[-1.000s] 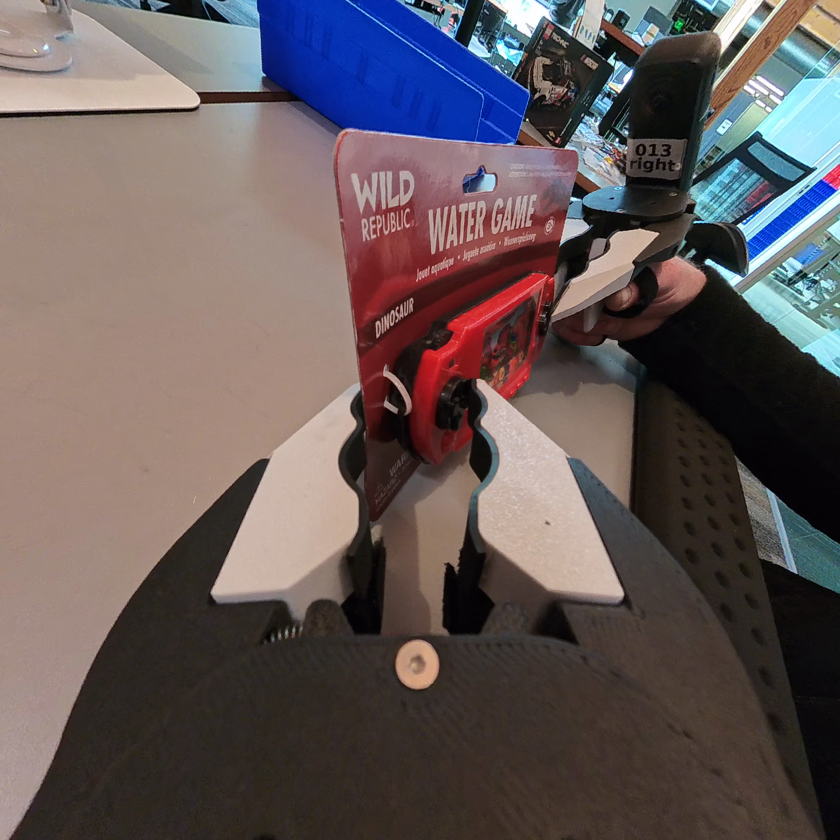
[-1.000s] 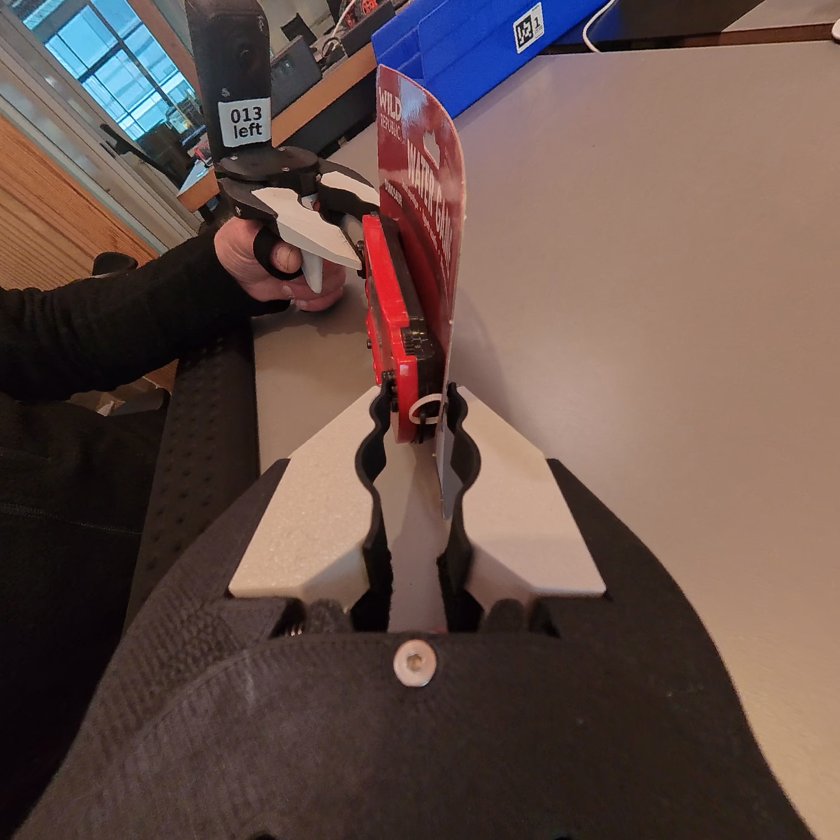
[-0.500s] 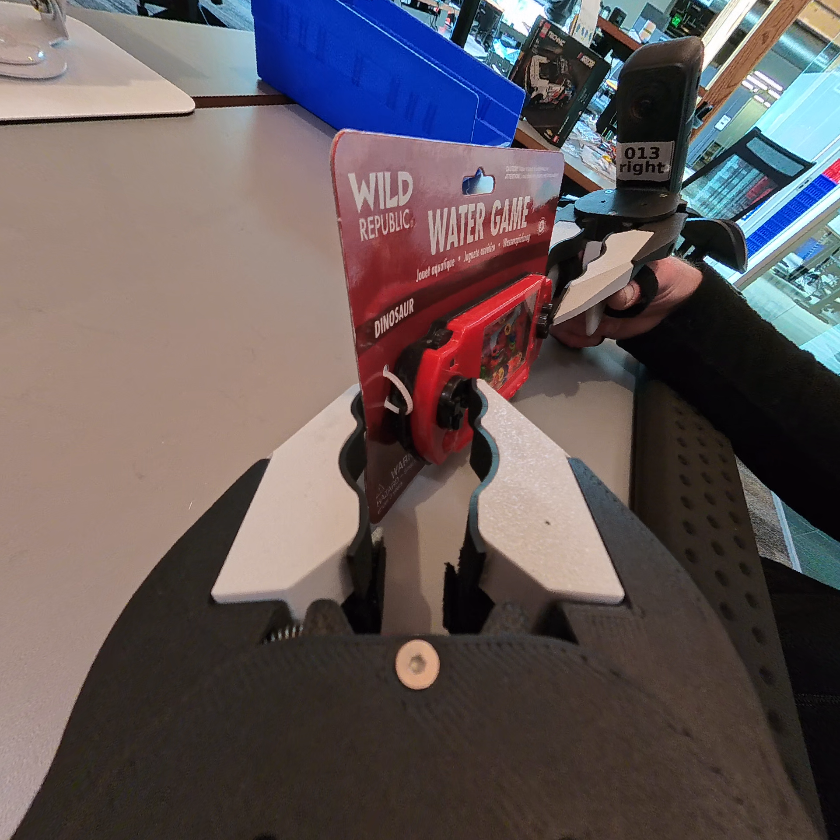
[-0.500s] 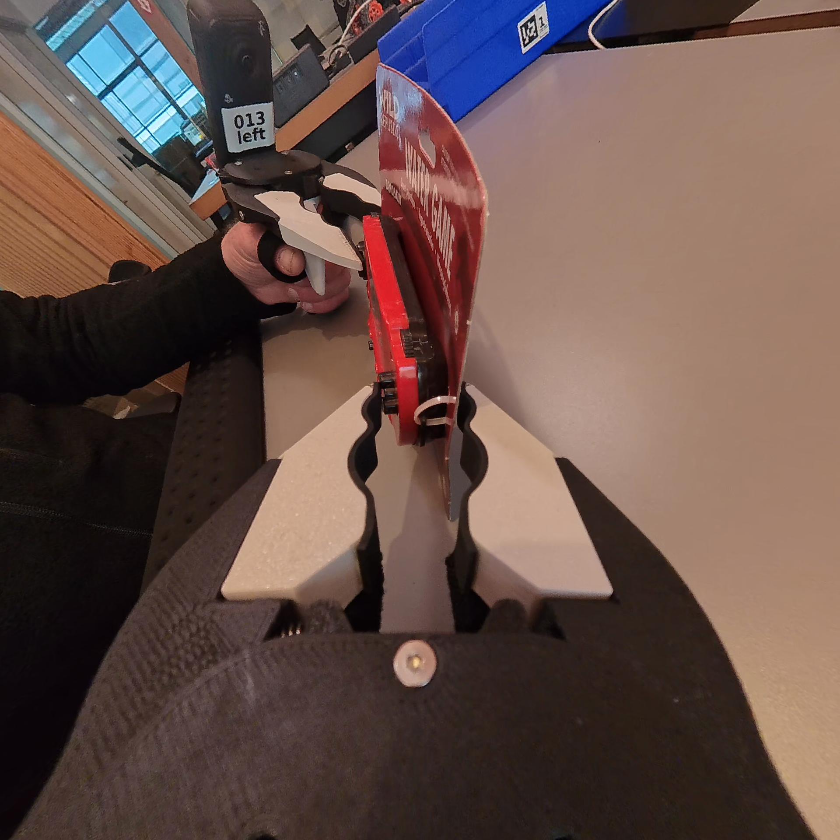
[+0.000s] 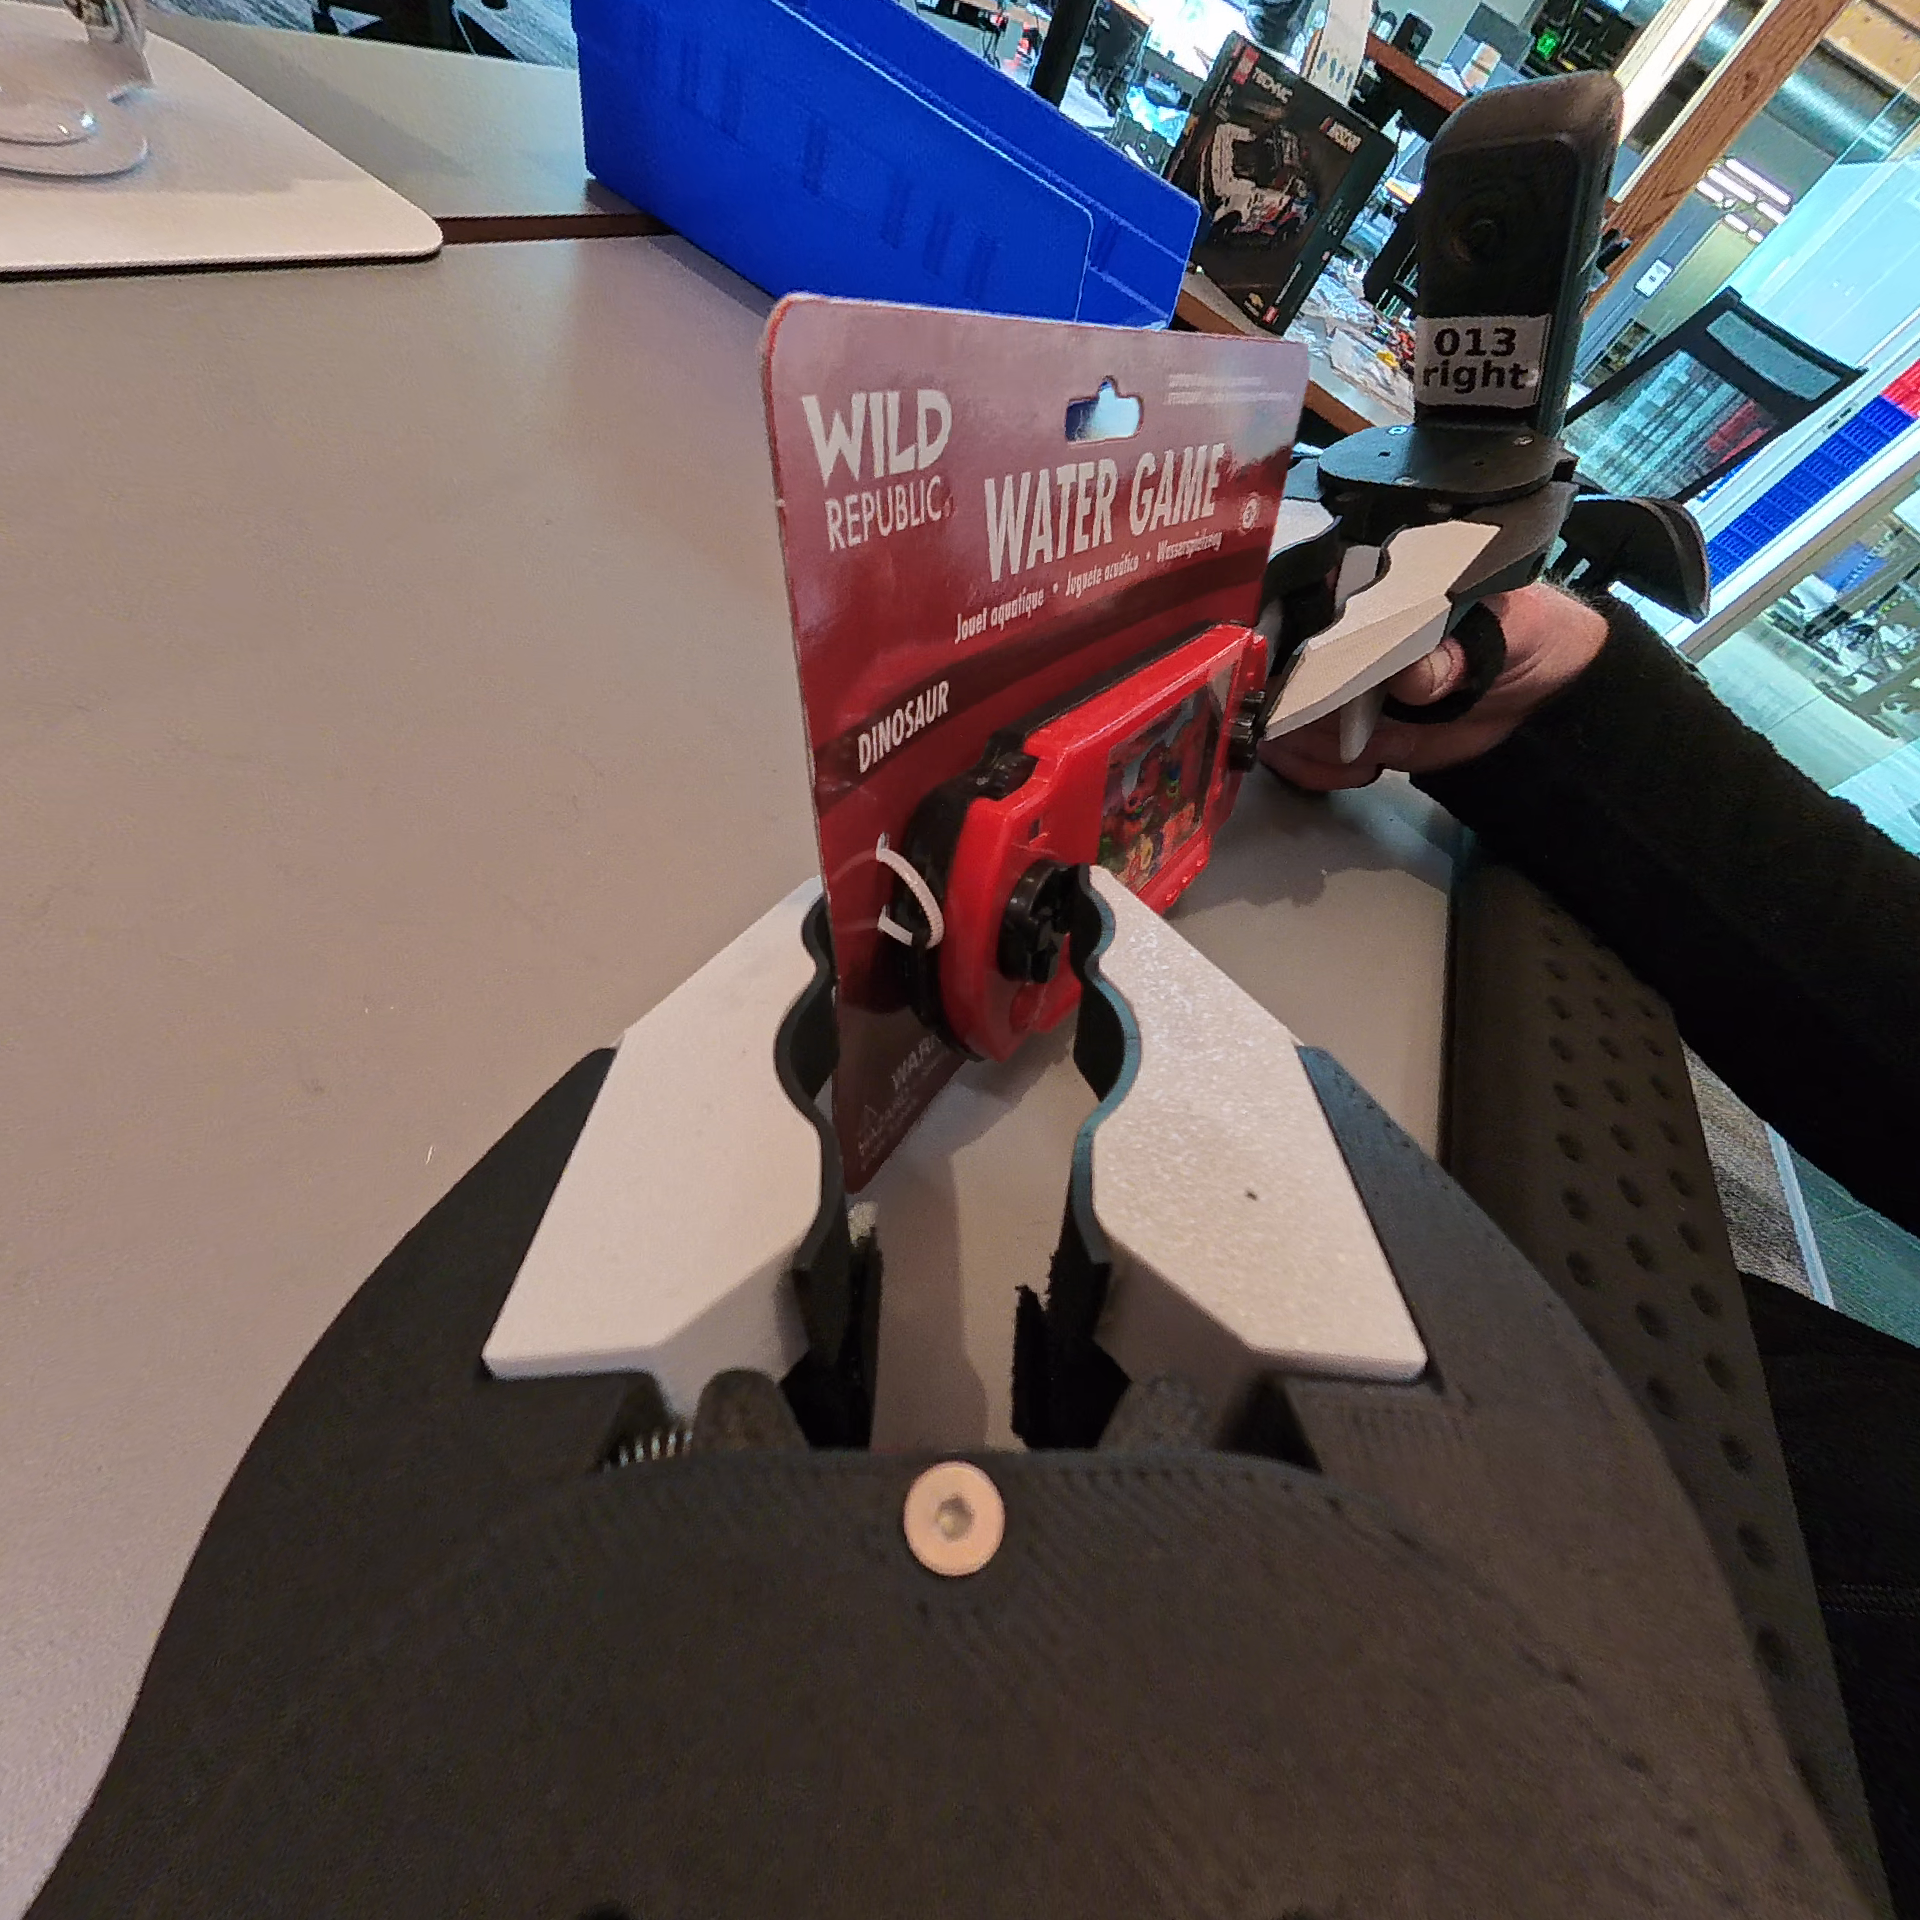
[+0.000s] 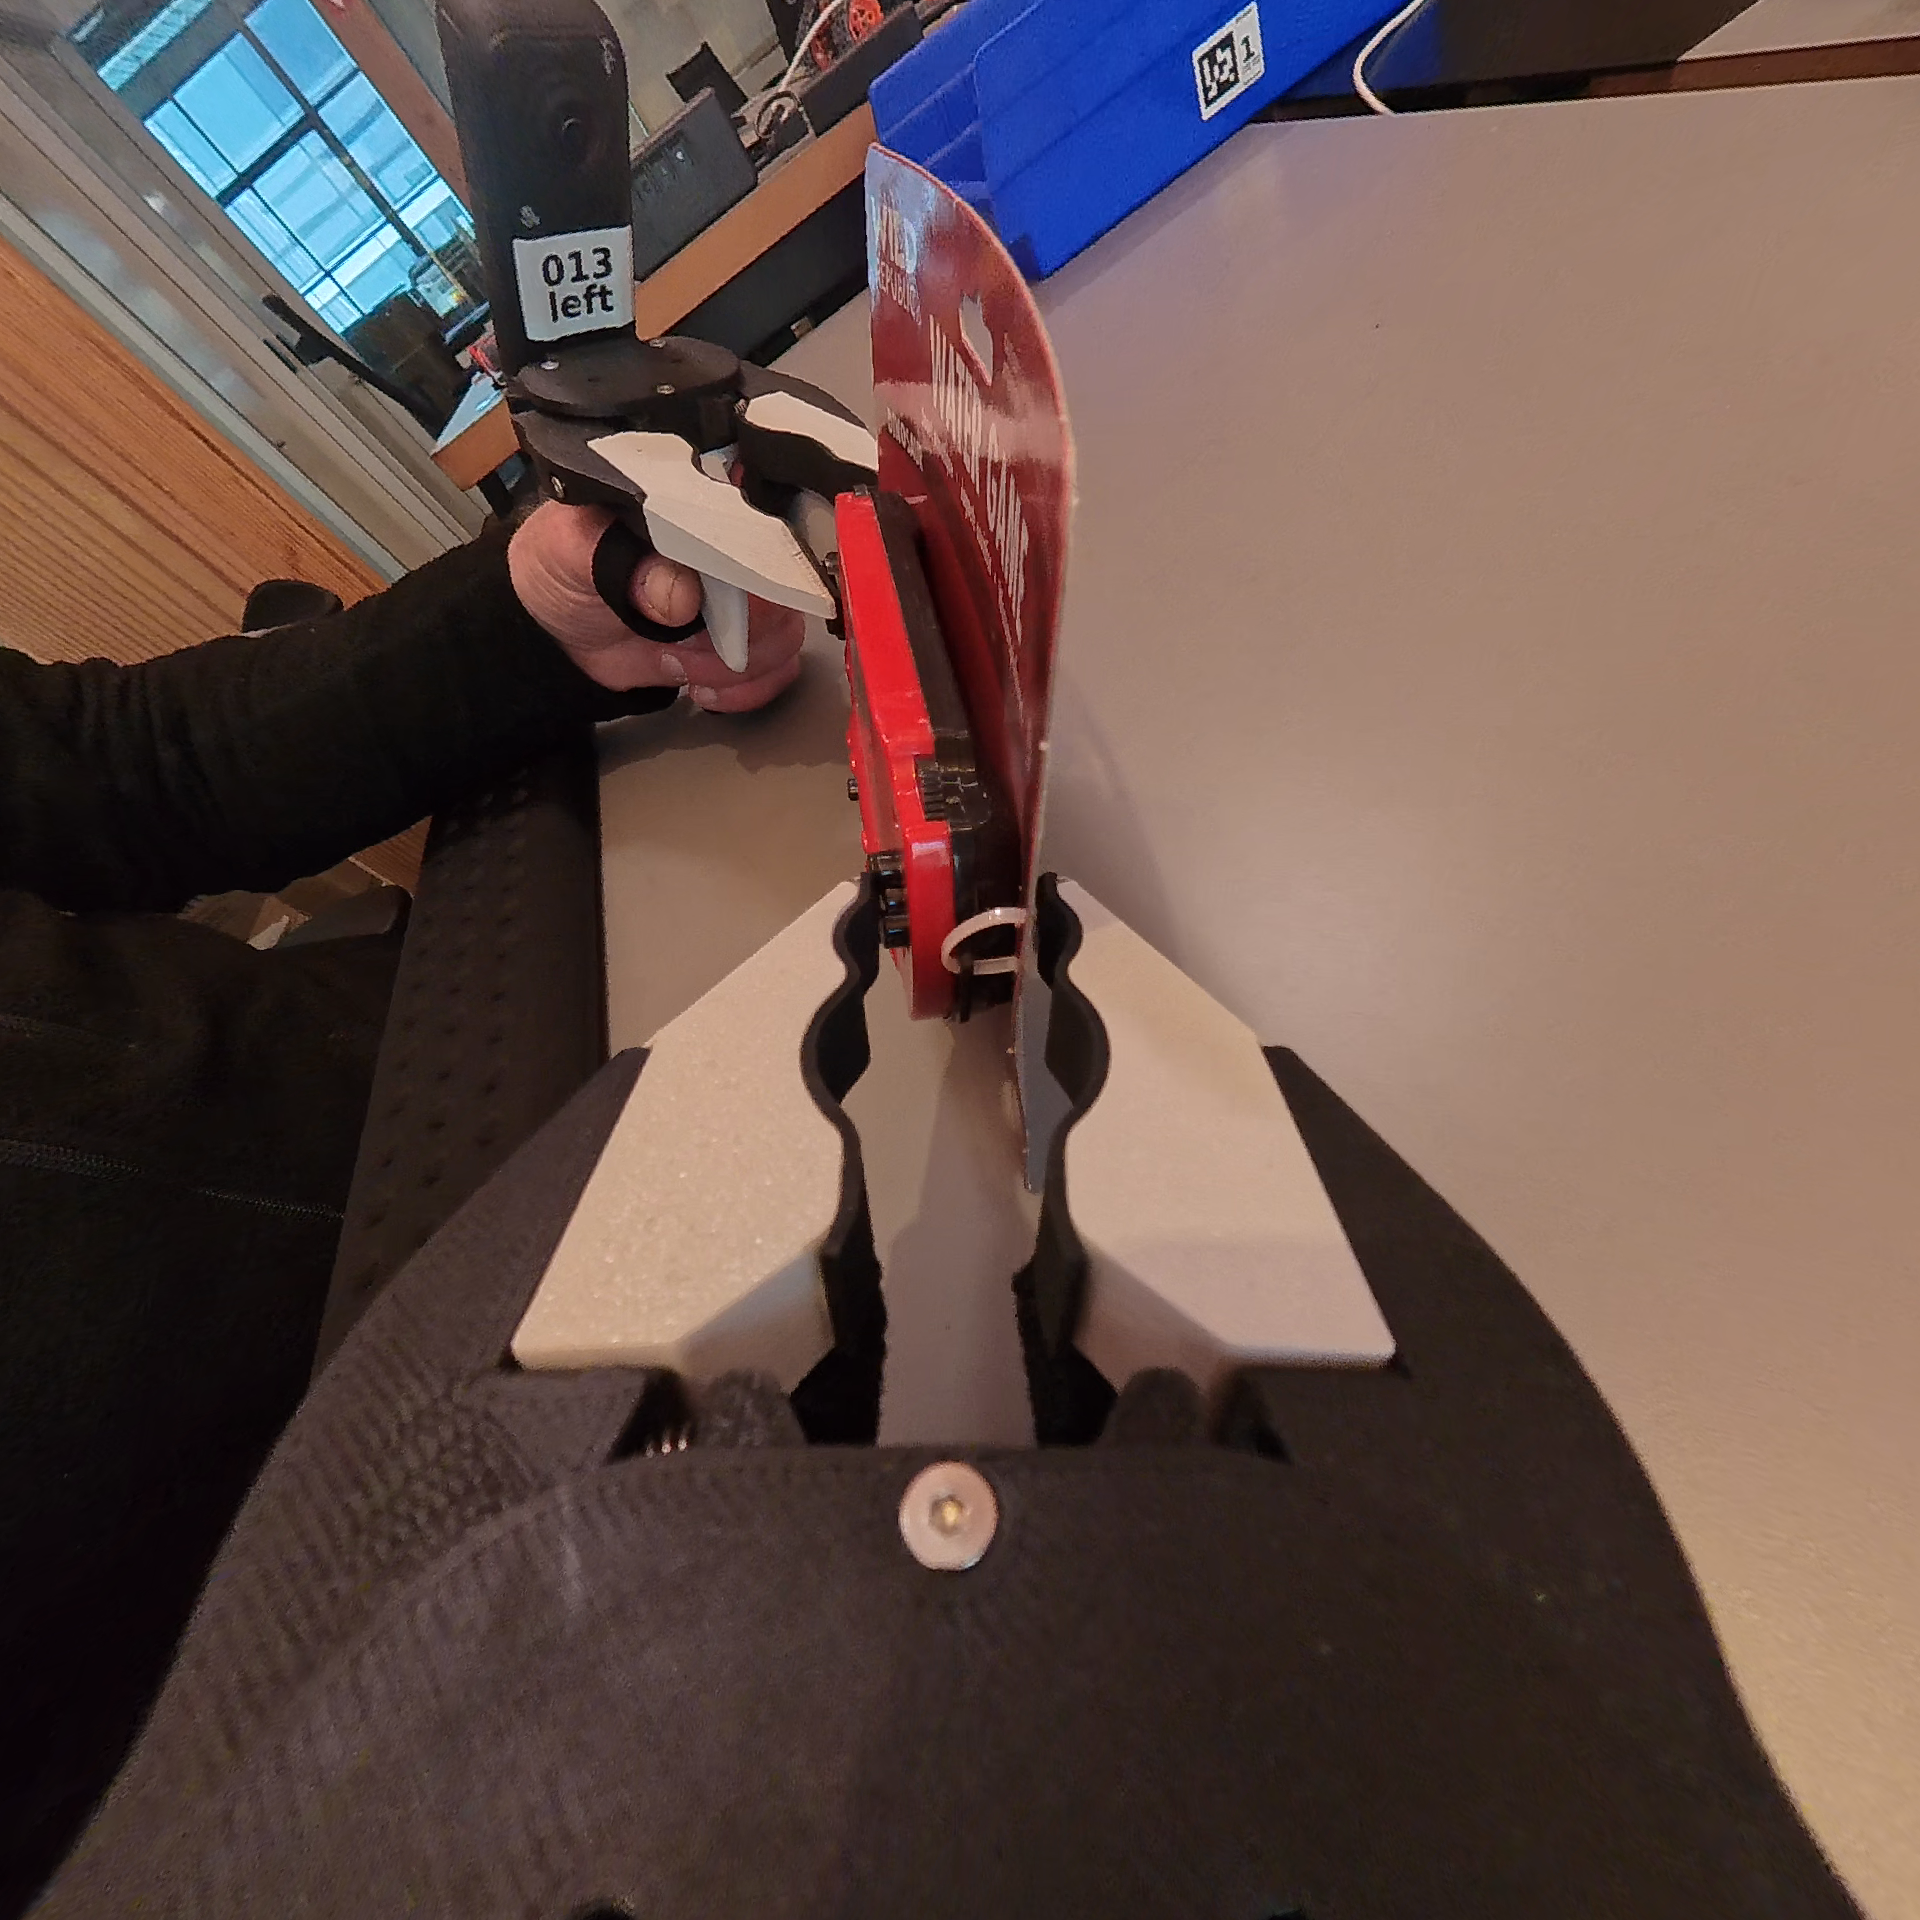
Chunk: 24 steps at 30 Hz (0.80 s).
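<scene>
A dark red backing card [image 5: 1039, 499] with a red handheld water game [image 5: 1101, 810] zip-tied to it stands upright over the grey table [image 5: 416, 623]. My left gripper [image 5: 951, 935] is shut on its near end, one finger on the card's back and one on the game's black knob. My right gripper [image 6: 951, 914] is shut on the opposite end of the card [image 6: 977, 416] and game [image 6: 894, 665]. Each gripper shows in the other's view, the right gripper [image 5: 1273, 665] and the left gripper [image 6: 831, 551], each held by a hand in a black sleeve.
Blue bins [image 5: 831, 135] stand at the table's far edge and also show in the right wrist view [image 6: 1091, 114]. A white mat [image 5: 208, 177] lies far left. A black perforated pad [image 5: 1558, 1091] runs along the table's near edge. A boxed set [image 5: 1278, 135] stands behind.
Almost nothing: both grippers stay shut on the package, which shifts and flexes only slightly between them.
</scene>
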Motion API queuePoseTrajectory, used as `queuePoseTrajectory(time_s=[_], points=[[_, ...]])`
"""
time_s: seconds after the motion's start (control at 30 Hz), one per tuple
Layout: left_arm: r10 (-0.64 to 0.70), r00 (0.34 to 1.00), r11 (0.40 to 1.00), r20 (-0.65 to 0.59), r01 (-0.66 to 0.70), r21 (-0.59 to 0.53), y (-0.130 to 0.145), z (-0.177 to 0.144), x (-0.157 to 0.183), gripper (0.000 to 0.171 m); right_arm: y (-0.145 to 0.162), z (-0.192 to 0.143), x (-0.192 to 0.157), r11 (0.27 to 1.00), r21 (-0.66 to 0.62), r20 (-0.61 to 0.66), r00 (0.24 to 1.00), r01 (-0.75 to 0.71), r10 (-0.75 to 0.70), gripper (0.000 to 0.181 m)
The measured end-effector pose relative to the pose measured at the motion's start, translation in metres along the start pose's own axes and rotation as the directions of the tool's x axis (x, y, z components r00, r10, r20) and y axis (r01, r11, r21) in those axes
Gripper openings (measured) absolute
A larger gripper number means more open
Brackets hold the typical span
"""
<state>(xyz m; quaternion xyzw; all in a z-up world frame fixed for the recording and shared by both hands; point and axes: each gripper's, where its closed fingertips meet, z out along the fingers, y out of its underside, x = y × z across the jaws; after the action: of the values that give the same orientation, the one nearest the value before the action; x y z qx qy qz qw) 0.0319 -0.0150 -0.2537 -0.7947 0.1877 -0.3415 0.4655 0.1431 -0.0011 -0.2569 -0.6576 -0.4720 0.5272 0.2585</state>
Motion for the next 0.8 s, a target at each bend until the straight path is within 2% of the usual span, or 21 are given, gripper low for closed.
queuePoseTrajectory(time_s=[0.3,0.53,0.8], points=[[0.002,1.000,1.000,0.003,-0.002,0.003,-0.0005,-0.0002,0.0003,0.041,0.0017,0.0007,-0.0034,1.000,-0.023,0.008,1.000,0.012,-0.012,0.023],[0.004,1.000,1.000,0.005,-0.004,0.003,-0.0004,-0.0005,0.0008,0.041,0.0005,0.0013,-0.0018,1.000,-0.007,-0.002,1.000,0.005,-0.005,0.030],[0.008,1.000,1.000,0.002,-0.008,0.001,-0.0002,0.0004,0.0029,0.041,0.0001,0.0011,-0.0029,1.000,-0.004,0.004,1.000,0.006,-0.006,0.030]])
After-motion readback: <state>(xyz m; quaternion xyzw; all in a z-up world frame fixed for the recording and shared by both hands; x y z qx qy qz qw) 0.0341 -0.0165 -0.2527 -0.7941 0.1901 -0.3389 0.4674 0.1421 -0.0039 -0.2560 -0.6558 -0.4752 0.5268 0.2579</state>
